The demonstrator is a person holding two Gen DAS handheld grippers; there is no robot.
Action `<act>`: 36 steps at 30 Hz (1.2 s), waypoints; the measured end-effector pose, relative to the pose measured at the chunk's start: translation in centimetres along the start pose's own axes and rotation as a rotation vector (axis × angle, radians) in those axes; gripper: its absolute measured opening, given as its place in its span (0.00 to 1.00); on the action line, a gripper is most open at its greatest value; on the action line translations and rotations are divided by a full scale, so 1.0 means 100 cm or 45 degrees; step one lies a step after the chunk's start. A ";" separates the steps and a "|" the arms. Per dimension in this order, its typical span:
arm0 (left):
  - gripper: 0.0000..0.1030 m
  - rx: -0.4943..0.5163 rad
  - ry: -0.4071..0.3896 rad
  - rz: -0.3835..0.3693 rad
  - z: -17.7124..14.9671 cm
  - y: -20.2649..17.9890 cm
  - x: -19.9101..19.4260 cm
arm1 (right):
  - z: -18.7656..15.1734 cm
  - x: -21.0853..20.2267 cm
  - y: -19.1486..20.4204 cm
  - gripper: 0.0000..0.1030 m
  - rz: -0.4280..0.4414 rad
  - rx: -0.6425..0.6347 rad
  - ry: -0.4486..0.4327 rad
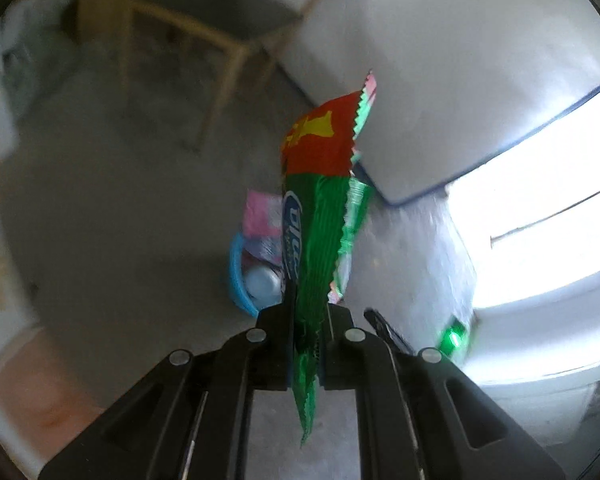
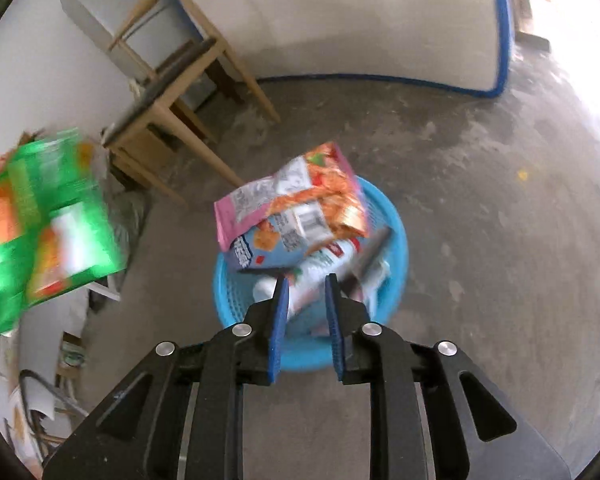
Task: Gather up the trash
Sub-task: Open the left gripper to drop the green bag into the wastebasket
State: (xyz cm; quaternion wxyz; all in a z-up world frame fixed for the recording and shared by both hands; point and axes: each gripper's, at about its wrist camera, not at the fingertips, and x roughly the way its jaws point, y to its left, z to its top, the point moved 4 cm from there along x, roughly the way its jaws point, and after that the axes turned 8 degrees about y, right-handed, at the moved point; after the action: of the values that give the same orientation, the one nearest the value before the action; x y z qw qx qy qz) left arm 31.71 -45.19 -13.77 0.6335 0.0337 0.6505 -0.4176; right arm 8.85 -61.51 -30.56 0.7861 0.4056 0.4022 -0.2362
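Note:
My left gripper point(image 1: 309, 312) is shut on a green and red snack wrapper point(image 1: 320, 216), which stands up between its fingers above the floor. The same wrapper shows blurred at the left of the right wrist view point(image 2: 44, 224). A blue basket point(image 2: 384, 240) stands on the floor with several wrappers and a white bottle in it; it shows partly behind the wrapper in the left wrist view point(image 1: 236, 276). My right gripper point(image 2: 307, 284) is open and empty, just above the basket's near rim.
A wooden chair point(image 2: 172, 92) stands by the wall behind the basket. A white panel with blue edging point(image 2: 496, 40) curves along the far floor. Papers and clutter point(image 2: 40, 400) lie at the lower left. The floor is bare concrete point(image 2: 480, 200).

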 end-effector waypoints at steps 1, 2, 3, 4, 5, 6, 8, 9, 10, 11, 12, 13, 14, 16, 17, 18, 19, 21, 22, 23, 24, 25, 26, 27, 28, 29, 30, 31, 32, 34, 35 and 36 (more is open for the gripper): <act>0.08 0.005 0.052 -0.003 0.008 -0.007 0.023 | -0.009 -0.009 -0.005 0.21 0.000 0.020 0.002; 0.08 0.004 0.076 0.002 0.014 -0.011 0.039 | -0.010 -0.015 -0.005 0.21 -0.003 0.041 0.005; 0.08 0.003 0.108 0.014 0.021 -0.015 0.059 | -0.018 -0.018 -0.010 0.21 -0.004 0.059 0.006; 0.08 0.007 0.149 0.013 0.026 -0.019 0.079 | -0.027 -0.026 -0.022 0.21 -0.015 0.097 0.004; 0.08 -0.011 0.182 -0.003 0.031 -0.022 0.103 | -0.032 -0.028 -0.032 0.21 -0.017 0.119 0.005; 0.10 -0.035 0.207 -0.016 0.035 -0.022 0.126 | -0.040 -0.034 -0.042 0.21 -0.019 0.153 0.007; 0.36 -0.082 0.266 -0.056 0.039 -0.019 0.166 | -0.049 -0.045 -0.055 0.21 -0.038 0.201 0.002; 0.45 -0.112 0.293 -0.018 0.039 -0.013 0.184 | -0.054 -0.048 -0.062 0.21 -0.051 0.225 0.000; 0.50 -0.139 0.292 0.032 0.038 -0.006 0.194 | -0.061 -0.051 -0.071 0.21 -0.059 0.259 0.007; 0.50 -0.175 0.283 0.079 0.038 0.003 0.202 | -0.068 -0.052 -0.079 0.21 -0.061 0.293 0.027; 0.51 -0.191 0.293 0.109 0.038 0.010 0.207 | -0.071 -0.053 -0.082 0.21 -0.065 0.304 0.035; 0.51 -0.211 0.287 0.134 0.037 0.016 0.205 | -0.075 -0.055 -0.085 0.21 -0.080 0.313 0.040; 0.51 -0.225 0.270 0.135 0.036 0.018 0.200 | -0.078 -0.057 -0.088 0.21 -0.091 0.316 0.045; 0.51 -0.231 0.230 0.139 0.037 0.022 0.180 | -0.082 -0.064 -0.088 0.21 -0.096 0.315 0.045; 0.51 -0.223 0.213 0.143 0.040 0.021 0.172 | -0.082 -0.066 -0.087 0.21 -0.099 0.313 0.044; 0.51 -0.209 0.184 0.147 0.043 0.019 0.158 | -0.080 -0.068 -0.086 0.21 -0.096 0.308 0.042; 0.51 -0.189 0.131 0.158 0.045 0.018 0.136 | -0.079 -0.070 -0.083 0.21 -0.087 0.300 0.034; 0.52 -0.164 0.055 0.153 0.051 0.009 0.102 | -0.076 -0.078 -0.076 0.21 -0.066 0.269 0.013; 0.52 -0.151 0.019 0.142 0.051 0.004 0.084 | -0.074 -0.086 -0.071 0.21 -0.051 0.248 -0.006; 0.53 -0.130 -0.032 0.133 0.049 -0.001 0.058 | -0.071 -0.089 -0.066 0.21 -0.034 0.231 -0.022; 0.54 -0.111 -0.072 0.126 0.046 -0.006 0.038 | -0.067 -0.094 -0.059 0.21 -0.014 0.211 -0.038; 0.55 -0.086 -0.112 0.119 0.044 -0.011 0.018 | -0.062 -0.100 -0.051 0.21 -0.002 0.184 -0.061; 0.56 -0.054 -0.161 0.112 0.035 -0.015 -0.007 | -0.059 -0.106 -0.044 0.21 0.003 0.158 -0.084; 0.57 -0.025 -0.207 0.106 0.026 -0.020 -0.030 | -0.054 -0.115 -0.034 0.21 0.011 0.125 -0.113; 0.58 0.015 -0.249 0.102 0.017 -0.027 -0.052 | -0.052 -0.120 -0.028 0.21 0.015 0.106 -0.131; 0.59 0.040 -0.280 0.102 0.005 -0.030 -0.070 | -0.051 -0.128 -0.021 0.22 0.026 0.082 -0.155; 0.59 0.079 -0.332 0.099 -0.014 -0.034 -0.096 | -0.049 -0.139 -0.009 0.22 0.042 0.049 -0.186; 0.62 0.107 -0.362 0.095 -0.026 -0.036 -0.109 | -0.050 -0.147 -0.002 0.24 0.047 0.024 -0.206; 0.64 0.148 -0.410 0.106 -0.047 -0.038 -0.132 | -0.051 -0.156 0.009 0.26 0.050 -0.012 -0.232; 0.69 0.212 -0.521 0.118 -0.095 -0.040 -0.174 | -0.057 -0.182 0.040 0.30 0.076 -0.115 -0.295; 0.73 0.231 -0.569 0.137 -0.117 -0.040 -0.187 | -0.059 -0.189 0.050 0.34 0.081 -0.158 -0.318; 0.75 0.240 -0.615 0.156 -0.137 -0.040 -0.201 | -0.065 -0.201 0.064 0.37 0.085 -0.215 -0.348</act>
State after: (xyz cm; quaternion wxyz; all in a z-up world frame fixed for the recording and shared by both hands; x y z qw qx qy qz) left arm 22.48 -30.04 3.25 0.7885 0.0313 0.4353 -0.4333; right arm -0.85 -51.66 -13.38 0.8721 0.3155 0.2963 -0.2284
